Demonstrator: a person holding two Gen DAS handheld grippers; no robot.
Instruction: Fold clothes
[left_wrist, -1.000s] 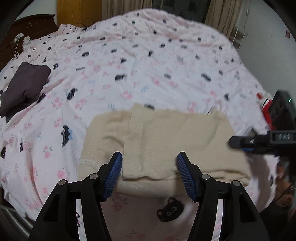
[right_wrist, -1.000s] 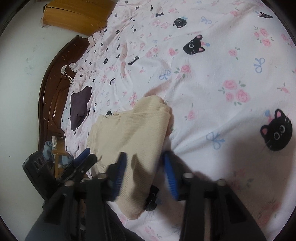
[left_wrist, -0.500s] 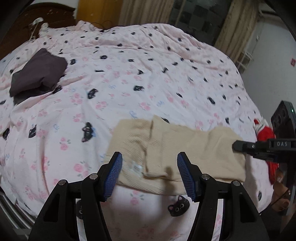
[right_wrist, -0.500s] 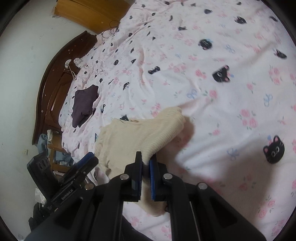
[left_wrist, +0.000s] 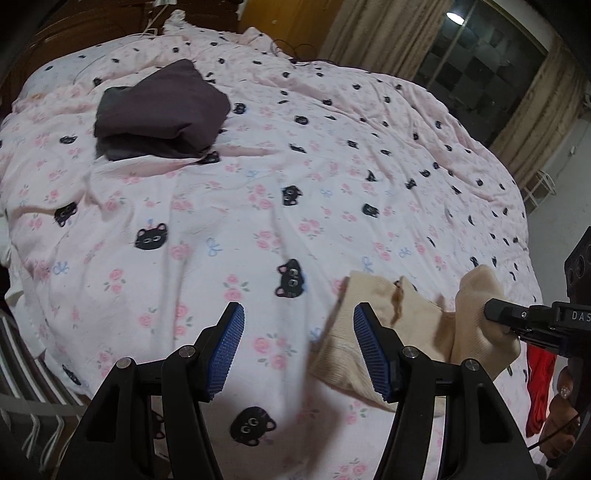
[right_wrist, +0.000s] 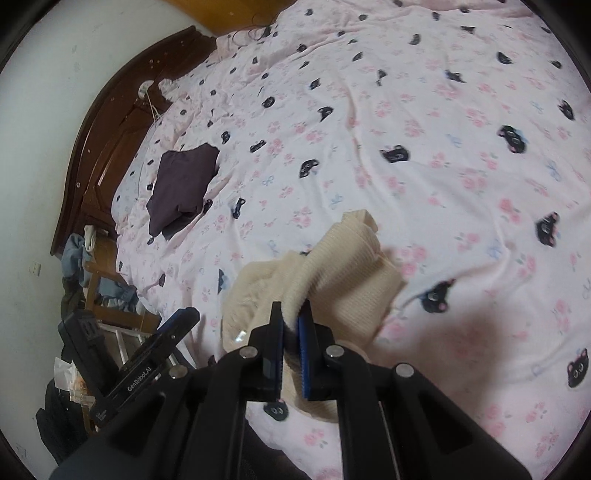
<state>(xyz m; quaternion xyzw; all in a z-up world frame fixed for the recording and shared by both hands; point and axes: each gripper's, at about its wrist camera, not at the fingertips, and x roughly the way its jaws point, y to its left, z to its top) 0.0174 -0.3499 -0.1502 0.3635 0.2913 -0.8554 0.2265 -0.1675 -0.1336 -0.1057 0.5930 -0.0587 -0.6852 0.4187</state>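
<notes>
A cream knit garment (left_wrist: 417, 332) lies bunched near the front right of the bed. My right gripper (right_wrist: 291, 325) is shut on the cream garment (right_wrist: 332, 273) and lifts its edge off the bedspread; it shows at the right of the left wrist view (left_wrist: 491, 314). My left gripper (left_wrist: 298, 345) is open and empty, held above the bedspread just left of the garment. A folded dark purple garment (left_wrist: 162, 110) lies at the far left of the bed; it also shows in the right wrist view (right_wrist: 181, 188).
The bed carries a pink bedspread (left_wrist: 295, 166) with black cats and roses. A dark wooden headboard (right_wrist: 110, 122) stands on the left. Clothes are heaped on a chair (right_wrist: 92, 266) beside the bed. A red item (left_wrist: 539, 391) lies low at right.
My right gripper shut on the cream garment's edge and lifted it, bunching the cloth. My left gripper drew back and swung left, off the garment, staying open.
</notes>
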